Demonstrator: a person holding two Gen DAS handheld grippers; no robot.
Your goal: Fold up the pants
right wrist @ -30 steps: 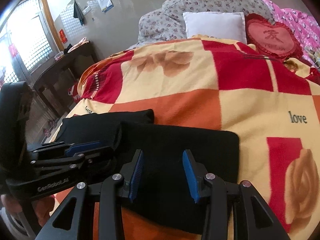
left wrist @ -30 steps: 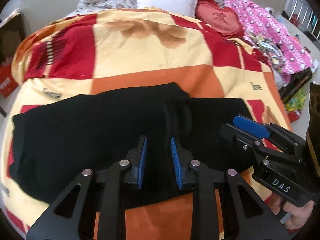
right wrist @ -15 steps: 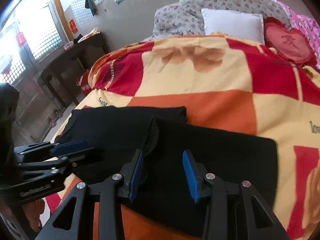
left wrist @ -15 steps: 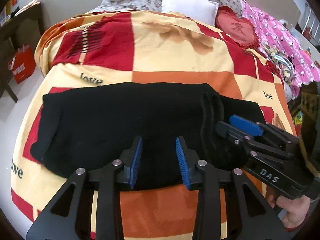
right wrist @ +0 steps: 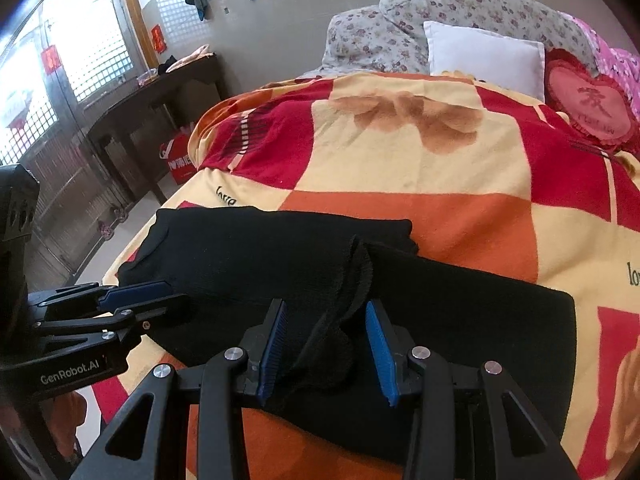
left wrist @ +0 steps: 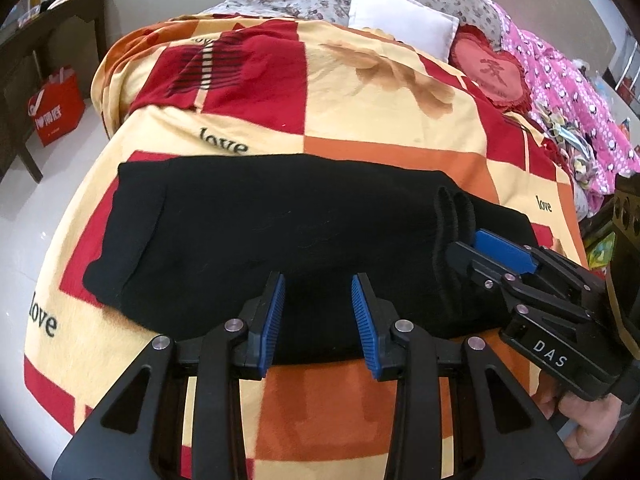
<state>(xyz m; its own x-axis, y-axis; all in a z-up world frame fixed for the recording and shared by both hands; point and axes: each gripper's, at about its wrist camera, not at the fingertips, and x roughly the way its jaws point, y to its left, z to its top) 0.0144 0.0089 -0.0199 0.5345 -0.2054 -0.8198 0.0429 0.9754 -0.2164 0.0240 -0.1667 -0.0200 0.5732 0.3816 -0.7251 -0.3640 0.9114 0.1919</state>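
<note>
The black pants [left wrist: 280, 232] lie across the near end of the bed, with a ribbed cuff edge [left wrist: 454, 216] standing up as a ridge over the right part. They also show in the right wrist view [right wrist: 460, 312]. My left gripper [left wrist: 318, 312] is open and empty, over the pants' near edge. My right gripper [right wrist: 326, 340] is open, its blue pads either side of the raised cuff fold [right wrist: 352, 280], not closed on it. It also shows in the left wrist view [left wrist: 480, 248], and the left gripper shows in the right wrist view [right wrist: 160, 300].
The bed carries a red, orange and yellow checked blanket [left wrist: 380, 120]. A white pillow [left wrist: 400, 28], a red heart cushion [left wrist: 496, 76] and pink bedding [left wrist: 568, 92] lie at the head and right. A dark table [right wrist: 160, 92] and red bag [left wrist: 56, 108] stand left of the bed.
Both grippers have shifted left along the pants. The cuff ridge now sits between my right gripper's pads. Both stay open.
</note>
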